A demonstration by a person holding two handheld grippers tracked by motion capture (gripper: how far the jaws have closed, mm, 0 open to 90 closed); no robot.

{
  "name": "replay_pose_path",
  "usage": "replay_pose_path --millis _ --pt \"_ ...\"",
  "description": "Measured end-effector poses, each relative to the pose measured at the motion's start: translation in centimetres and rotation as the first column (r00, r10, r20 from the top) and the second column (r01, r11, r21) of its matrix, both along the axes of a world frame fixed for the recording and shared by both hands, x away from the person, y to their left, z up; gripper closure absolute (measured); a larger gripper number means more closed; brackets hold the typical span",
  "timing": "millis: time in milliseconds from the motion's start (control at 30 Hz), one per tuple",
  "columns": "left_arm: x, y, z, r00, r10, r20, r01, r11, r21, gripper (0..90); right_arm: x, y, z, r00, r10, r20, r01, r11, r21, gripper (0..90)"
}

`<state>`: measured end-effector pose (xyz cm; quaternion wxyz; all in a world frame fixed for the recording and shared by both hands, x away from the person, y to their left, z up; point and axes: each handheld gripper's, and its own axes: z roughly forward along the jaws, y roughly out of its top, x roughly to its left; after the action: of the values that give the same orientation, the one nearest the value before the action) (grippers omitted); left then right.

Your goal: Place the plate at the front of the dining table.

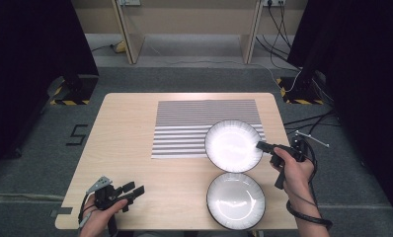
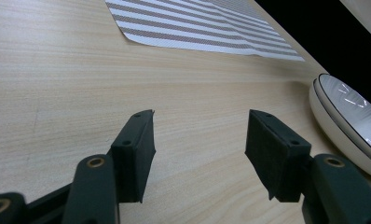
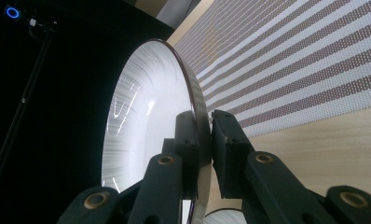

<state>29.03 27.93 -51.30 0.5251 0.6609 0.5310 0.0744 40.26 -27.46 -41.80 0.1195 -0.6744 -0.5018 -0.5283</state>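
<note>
Two white ribbed plates with dark rims are on the wooden table (image 1: 125, 148). The far plate (image 1: 233, 145) overlaps the right part of a grey striped placemat (image 1: 194, 123). My right gripper (image 1: 260, 145) is shut on that plate's right rim; in the right gripper view the rim (image 3: 193, 93) runs between the two pads (image 3: 223, 140). The near plate (image 1: 235, 200) lies flat by the table's front edge and shows at the right of the left gripper view (image 2: 346, 116). My left gripper (image 1: 134, 189) hovers low at the front left, jaws open and empty (image 2: 200, 149).
Bare wood lies between the left gripper and the near plate. Around the table, grey floor carries cables (image 1: 308, 123) at the right and stand bases with yellow-black tape (image 1: 68, 101) at the left and right. Dark curtains flank the scene.
</note>
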Motion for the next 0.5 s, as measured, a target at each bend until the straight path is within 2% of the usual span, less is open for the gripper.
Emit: replay_pose_path --millis 500 --pt "0.0 0.1 0.0 1.0000 0.001 -0.002 -0.001 1.0000 -0.001 41.8 1.1 0.5 0.1 0.9999 -0.013 0.010 0.013 1.000 0.005 81.1"
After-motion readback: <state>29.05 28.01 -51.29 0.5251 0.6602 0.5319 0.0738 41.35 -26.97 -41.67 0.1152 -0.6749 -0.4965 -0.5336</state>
